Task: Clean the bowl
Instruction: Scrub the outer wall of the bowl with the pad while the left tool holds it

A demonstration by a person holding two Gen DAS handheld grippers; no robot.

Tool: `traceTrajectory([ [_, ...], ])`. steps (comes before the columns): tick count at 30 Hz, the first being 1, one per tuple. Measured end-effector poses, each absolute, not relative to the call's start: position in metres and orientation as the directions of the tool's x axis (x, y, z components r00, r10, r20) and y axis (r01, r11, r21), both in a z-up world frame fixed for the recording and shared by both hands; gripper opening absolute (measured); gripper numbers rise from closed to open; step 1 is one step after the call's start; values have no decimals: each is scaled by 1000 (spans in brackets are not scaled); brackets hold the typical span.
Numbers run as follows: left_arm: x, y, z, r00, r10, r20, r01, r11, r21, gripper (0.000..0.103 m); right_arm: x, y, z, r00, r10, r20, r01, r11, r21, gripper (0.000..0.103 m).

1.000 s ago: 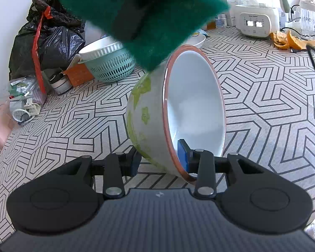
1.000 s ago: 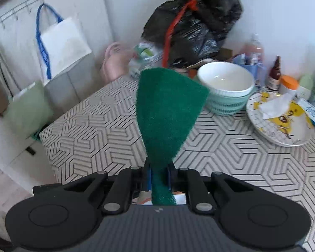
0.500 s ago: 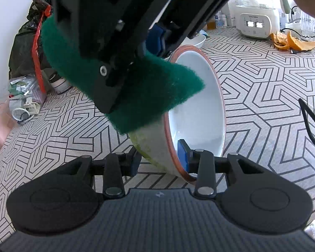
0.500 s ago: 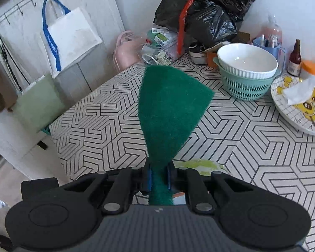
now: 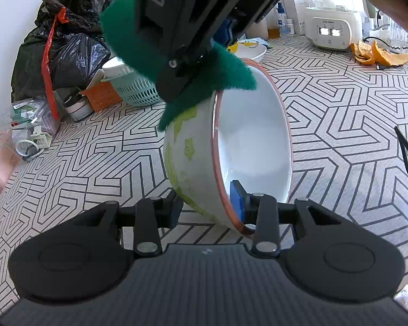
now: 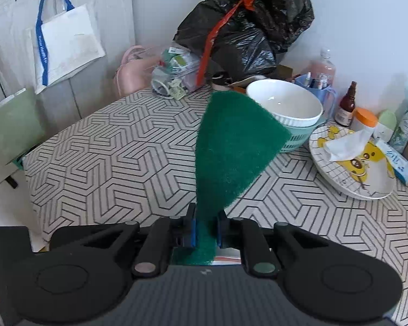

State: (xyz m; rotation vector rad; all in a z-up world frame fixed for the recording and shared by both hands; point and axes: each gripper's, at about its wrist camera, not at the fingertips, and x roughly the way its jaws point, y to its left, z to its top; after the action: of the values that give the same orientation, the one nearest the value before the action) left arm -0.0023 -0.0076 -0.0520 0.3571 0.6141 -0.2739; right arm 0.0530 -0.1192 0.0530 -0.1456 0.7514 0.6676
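My left gripper (image 5: 206,203) is shut on the rim of a bowl (image 5: 253,146), white inside with a red-brown edge and green patches outside, and holds it tilted on its side above the table. My right gripper (image 6: 206,229) is shut on a green scouring pad (image 6: 231,152). In the left wrist view the pad (image 5: 204,81) lies over the bowl's upper outer wall and rim, with the right gripper's black body above it. A sliver of the bowl's rim shows under the right gripper's fingers (image 6: 225,258).
The table (image 5: 340,125) has a geometric-pattern cloth. A teal basket with a white bowl (image 6: 285,108), a cartoon plate with tissue (image 6: 351,163), bottles (image 6: 345,103), a black rubbish bag (image 6: 244,27), an appliance (image 5: 329,31) and orange peel (image 5: 378,54) stand around its edges.
The right gripper came down with the pad onto the bowl's outer wall, then slid up to the top rim. The left gripper and bowl stayed still.
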Motion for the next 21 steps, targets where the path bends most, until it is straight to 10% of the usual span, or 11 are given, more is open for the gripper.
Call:
traceTrajectory([
  [21, -7, -26, -52, 785, -131, -606, 343, 906, 248, 36, 41, -108, 59, 544, 481, -687, -618, 784, 60, 14],
])
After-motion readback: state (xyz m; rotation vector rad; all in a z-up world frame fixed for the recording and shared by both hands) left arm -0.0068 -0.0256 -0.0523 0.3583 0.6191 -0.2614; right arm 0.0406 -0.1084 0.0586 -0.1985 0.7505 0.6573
